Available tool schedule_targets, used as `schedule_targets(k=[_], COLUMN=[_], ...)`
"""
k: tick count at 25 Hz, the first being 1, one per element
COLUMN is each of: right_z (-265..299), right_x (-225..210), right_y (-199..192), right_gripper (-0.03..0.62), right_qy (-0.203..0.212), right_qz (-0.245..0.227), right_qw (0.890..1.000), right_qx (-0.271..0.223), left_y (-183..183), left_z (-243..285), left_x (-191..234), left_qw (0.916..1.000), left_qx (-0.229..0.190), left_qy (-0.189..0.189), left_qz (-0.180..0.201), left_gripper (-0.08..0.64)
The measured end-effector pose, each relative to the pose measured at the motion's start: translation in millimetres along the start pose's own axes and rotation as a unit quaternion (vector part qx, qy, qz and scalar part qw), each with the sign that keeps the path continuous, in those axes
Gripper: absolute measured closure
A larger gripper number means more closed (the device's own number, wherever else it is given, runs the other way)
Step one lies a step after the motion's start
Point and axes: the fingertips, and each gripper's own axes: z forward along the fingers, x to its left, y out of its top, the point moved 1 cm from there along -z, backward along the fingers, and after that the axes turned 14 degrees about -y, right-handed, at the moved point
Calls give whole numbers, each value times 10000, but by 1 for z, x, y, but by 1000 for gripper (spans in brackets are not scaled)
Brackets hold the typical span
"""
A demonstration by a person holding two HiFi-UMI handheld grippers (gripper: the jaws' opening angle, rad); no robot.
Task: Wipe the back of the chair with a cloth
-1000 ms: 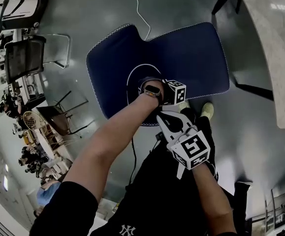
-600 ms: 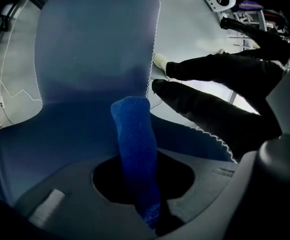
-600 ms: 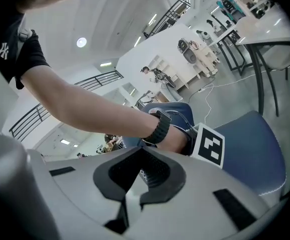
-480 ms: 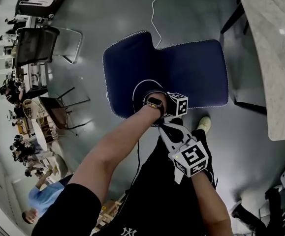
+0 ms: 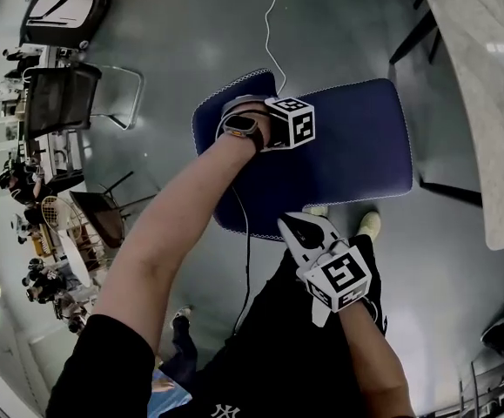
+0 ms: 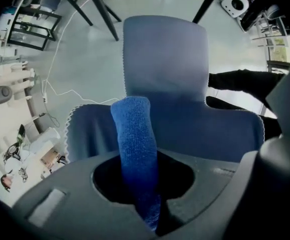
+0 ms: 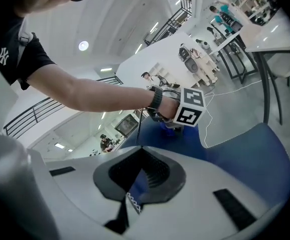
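Two grippers: the person held one in each hand, both seen from above over a grey floor [image 5: 191, 33]
Left gripper [image 6: 149, 211]: its jaws were clamped on a blue cloth [image 6: 133, 144], which stuck out past them as a rolled, upright strip
Cloth position: in front of the chair's blue panels in the left gripper view; whether it touched the fabric could not be told; in the head view it was hidden under the left gripper, which sat at the chair's far left corner
Chair [image 5: 356, 146]: dark blue upholstery with white stitching along the edge; it filled the middle of the head view
Right gripper [image 5: 299, 229]: its jaws were drawn narrow with the chair's white-stitched edge between them; it sat at the chair's near edge, well apart from the left gripper
Left arm [image 5: 173, 233]: a bare forearm reached over the chair's near edge, with a watch [image 5: 238, 124] on the wrist
Worktop [image 5: 487, 85]: a pale stone top on dark legs, at the right beside the chair
Cable [image 5: 269, 16]: thin and white, it ran over the floor to the chair's far edge
Background: a dark mesh chair [image 5: 60, 98] stood at the far left, well apart from the blue one
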Motion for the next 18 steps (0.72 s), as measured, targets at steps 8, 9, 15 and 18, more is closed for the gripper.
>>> schedule_targets(k=[8,9,15,18], right_z=[32,31,-2,-15], right_x=[11,11,14,24], right_y=[33,35,34,34], right_gripper=[580,580,580,580], right_qy=[-185,-205,-229,-149], right_qz=[-23,-27,-110,-201], right_qw=[9996,9995,9996,9997], right_qx=[-214,-220,-99,-3], left_y=[-18,-16,-1,-6], left_z=[-6,-3,12,13], left_x=[30,27,-15,-40], left_qw=[9998,9992,9868,9834], left_qx=[96,251,751,758], left_qy=[-104,126,1180,1325], left_qz=[147,269,815,986], left_gripper=[488,488,488,488])
